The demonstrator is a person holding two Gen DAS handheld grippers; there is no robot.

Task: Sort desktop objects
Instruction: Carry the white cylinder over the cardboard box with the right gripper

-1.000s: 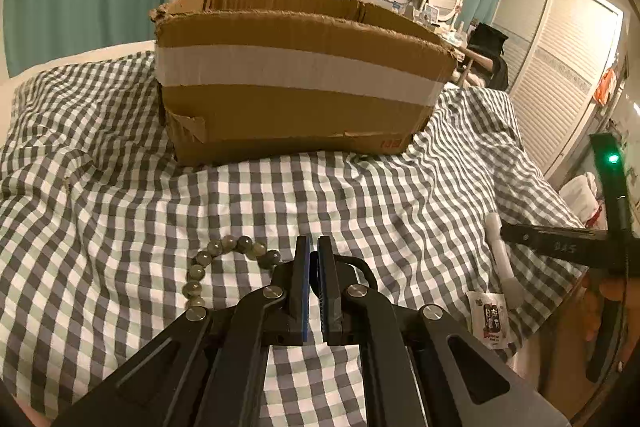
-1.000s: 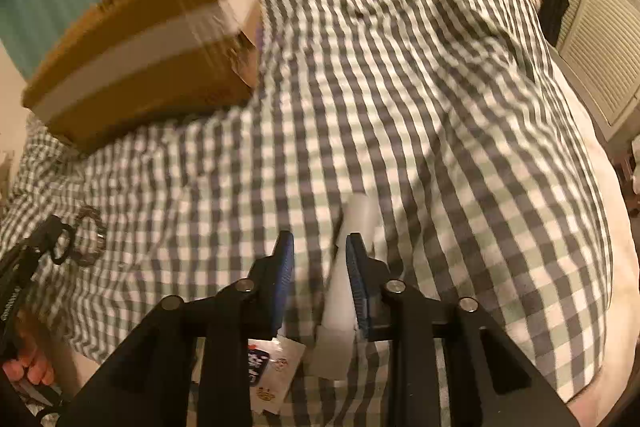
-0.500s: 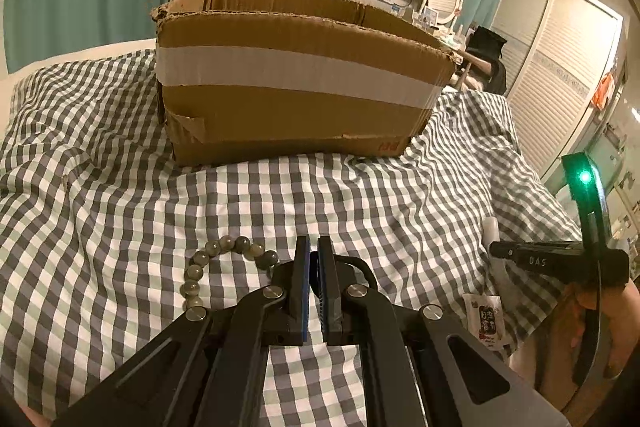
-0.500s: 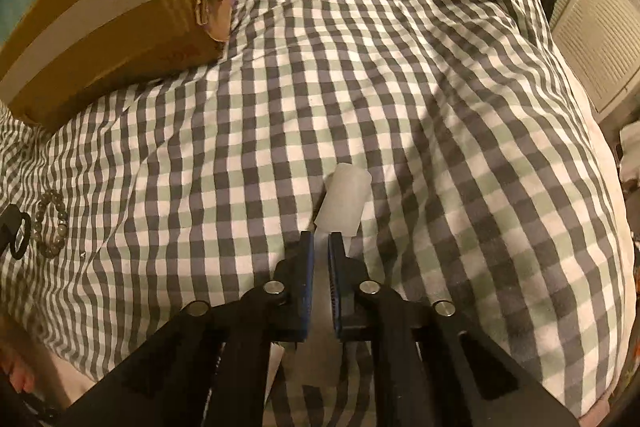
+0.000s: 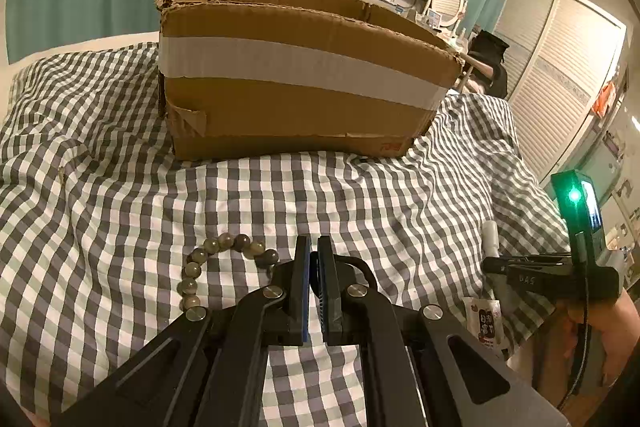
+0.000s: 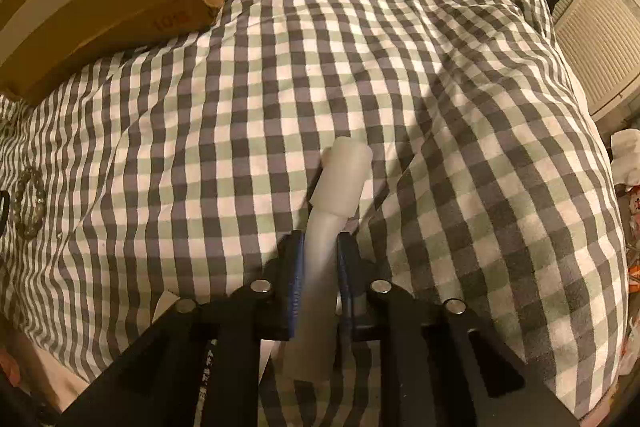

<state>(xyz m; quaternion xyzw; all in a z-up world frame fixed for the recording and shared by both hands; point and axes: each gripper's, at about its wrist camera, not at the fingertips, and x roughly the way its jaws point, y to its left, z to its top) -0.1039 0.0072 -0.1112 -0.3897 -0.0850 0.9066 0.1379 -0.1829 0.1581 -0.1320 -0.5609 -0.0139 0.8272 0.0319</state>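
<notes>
While the sorting has only just begun, the left view shows most things not yet in the box (image 5: 296,75), which sits on the bed (image 5: 100,187) at 12 o'clock. The beads (image 5: 216,259) lie on the bed at 10 o'clock from the left gripper (image 5: 314,291), whose fingers are shut tight with nothing between them. A small packet (image 5: 486,319) lies at 3 o'clock, near the bed's edge, just under the right gripper (image 5: 516,267). I cannot see inside the box, so I cannot tell if anything is in it. Nothing here has changed from a second ago, but the right gripper has come lower over the tube.

In the right view, the right gripper (image 6: 318,283) fingers are squeezed on the white tube (image 6: 328,227), which points to 12 o'clock. A second ago those fingers were wide apart beside the tube; now they hold it. The tube looks a bit lifted off the bed. It must go to the box at 10 o'clock, then the beads and packet.
</notes>
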